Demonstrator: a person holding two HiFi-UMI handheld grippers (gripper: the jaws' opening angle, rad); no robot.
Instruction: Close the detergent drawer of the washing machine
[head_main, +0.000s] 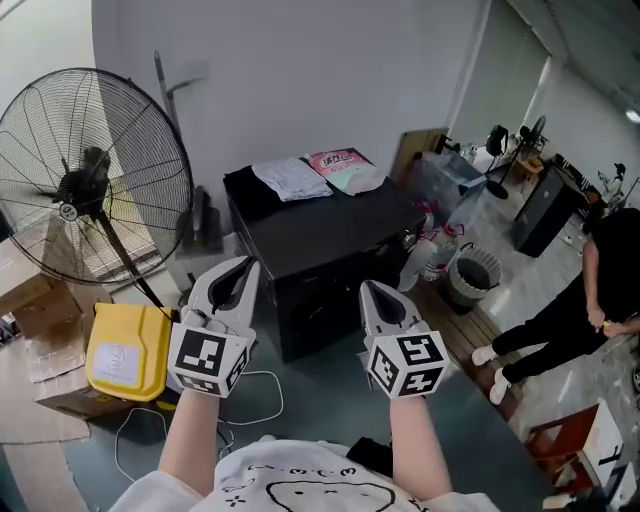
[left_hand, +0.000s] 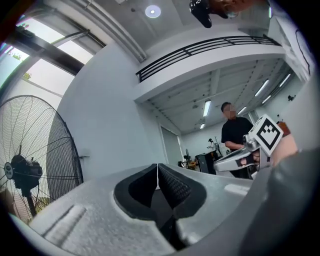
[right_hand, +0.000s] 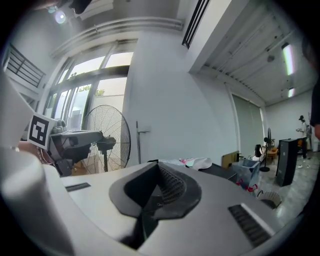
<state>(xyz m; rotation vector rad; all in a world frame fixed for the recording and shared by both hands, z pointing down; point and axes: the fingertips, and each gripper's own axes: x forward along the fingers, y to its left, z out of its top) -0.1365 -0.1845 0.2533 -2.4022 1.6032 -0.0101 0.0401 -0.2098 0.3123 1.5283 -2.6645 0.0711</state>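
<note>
A black, box-shaped washing machine (head_main: 320, 240) stands in front of me on the grey floor, with papers (head_main: 295, 178) and a pink packet (head_main: 345, 165) on its top. I cannot make out its detergent drawer from here. My left gripper (head_main: 243, 262) is held up in the air short of the machine's left front corner, shut and empty. Beside it my right gripper (head_main: 372, 287) hangs before the machine's front face, shut too, with nothing in it. In the left gripper view the jaws (left_hand: 158, 170) meet tip to tip. The right gripper view shows its own jaws (right_hand: 159, 167) closed.
A large floor fan (head_main: 90, 180) stands at the left, with a yellow container (head_main: 128, 352) on cardboard boxes below it. A white cable (head_main: 250, 395) loops across the floor. To the right are a clear plastic box (head_main: 450, 180), a waste bin (head_main: 472, 275) and a person in black (head_main: 570, 320).
</note>
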